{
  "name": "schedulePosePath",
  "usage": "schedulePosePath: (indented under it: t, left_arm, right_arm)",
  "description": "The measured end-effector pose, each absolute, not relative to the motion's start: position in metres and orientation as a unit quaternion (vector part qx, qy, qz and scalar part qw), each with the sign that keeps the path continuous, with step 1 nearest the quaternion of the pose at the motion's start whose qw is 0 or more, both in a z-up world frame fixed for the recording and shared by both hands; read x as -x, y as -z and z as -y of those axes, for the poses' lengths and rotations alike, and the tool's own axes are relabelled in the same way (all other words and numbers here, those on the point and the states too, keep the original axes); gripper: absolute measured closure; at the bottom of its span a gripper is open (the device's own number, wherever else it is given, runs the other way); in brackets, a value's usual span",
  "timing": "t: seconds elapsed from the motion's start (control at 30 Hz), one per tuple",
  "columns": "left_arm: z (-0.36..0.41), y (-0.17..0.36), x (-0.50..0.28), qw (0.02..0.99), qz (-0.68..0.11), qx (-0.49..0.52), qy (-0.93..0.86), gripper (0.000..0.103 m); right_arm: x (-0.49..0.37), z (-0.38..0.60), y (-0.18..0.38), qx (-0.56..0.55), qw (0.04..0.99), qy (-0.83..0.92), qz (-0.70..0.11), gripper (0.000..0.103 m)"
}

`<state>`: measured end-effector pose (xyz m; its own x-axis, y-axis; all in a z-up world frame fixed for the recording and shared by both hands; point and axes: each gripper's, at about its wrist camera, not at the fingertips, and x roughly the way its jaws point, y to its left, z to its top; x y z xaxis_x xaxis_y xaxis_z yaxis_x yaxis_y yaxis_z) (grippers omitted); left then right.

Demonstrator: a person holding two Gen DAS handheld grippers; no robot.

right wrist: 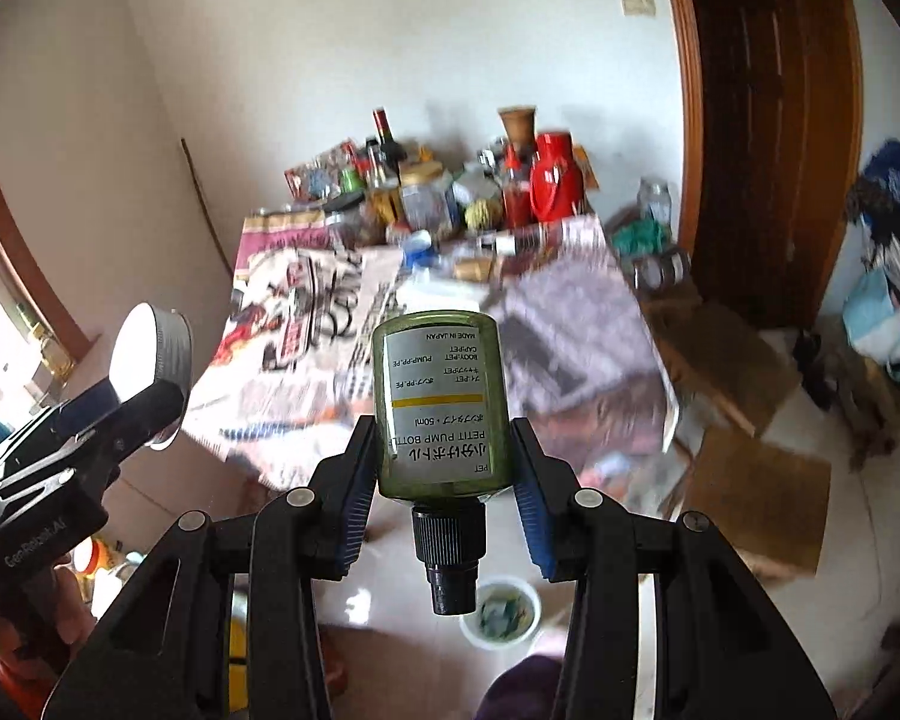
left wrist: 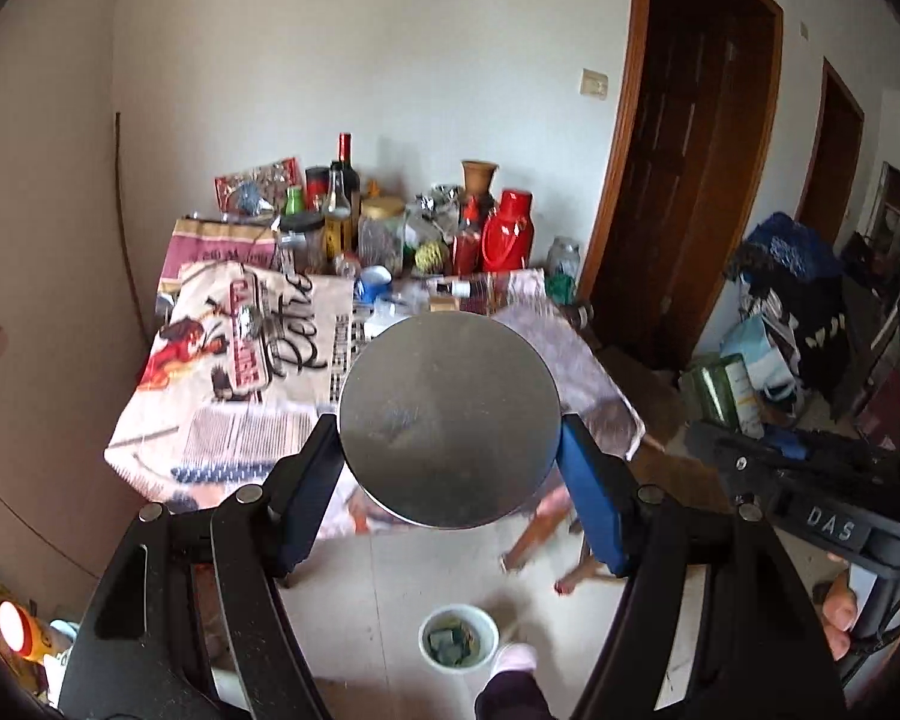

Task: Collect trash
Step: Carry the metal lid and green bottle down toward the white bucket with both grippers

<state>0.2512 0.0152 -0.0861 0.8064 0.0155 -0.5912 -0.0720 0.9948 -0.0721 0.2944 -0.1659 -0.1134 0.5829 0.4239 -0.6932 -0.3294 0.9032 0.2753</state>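
My left gripper [left wrist: 450, 462] is shut on a round silver tin [left wrist: 448, 420], its flat bottom facing the camera, held above the floor near the table's front edge. The tin also shows in the right wrist view [right wrist: 150, 354], at the left. My right gripper [right wrist: 444, 468] is shut on a small green pump bottle [right wrist: 437, 402] with a white label, held upside down with its black nozzle [right wrist: 452, 558] pointing down. A white trash bucket [left wrist: 459, 639] with scraps inside stands on the floor below both grippers; it also shows in the right wrist view [right wrist: 501, 612].
A table [left wrist: 228, 396] covered with printed paper holds bottles, jars and a red thermos [left wrist: 507, 231] at the back. Wooden doors [left wrist: 684, 180] stand at the right. Bags and clutter [left wrist: 780, 324] and flattened cardboard [right wrist: 750, 480] lie on the floor at the right.
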Motion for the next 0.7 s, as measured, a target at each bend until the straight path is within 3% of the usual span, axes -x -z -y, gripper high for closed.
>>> schedulePosePath:
  t: [0.37, 0.7]
  left_arm:
    - [-0.011, 0.137, -0.236, 0.929, -0.365, 0.059, 0.004, 0.032]
    - [-0.01, 0.249, -0.274, 0.893, -0.442, 0.08, -0.019, 0.032]
  right_arm:
    - [-0.273, 0.162, 0.153, -0.042, 0.865, -0.201, -0.458, 0.064]
    - [-0.31, 0.162, 0.245, -0.019, 0.833, -0.216, -0.509, 0.064]
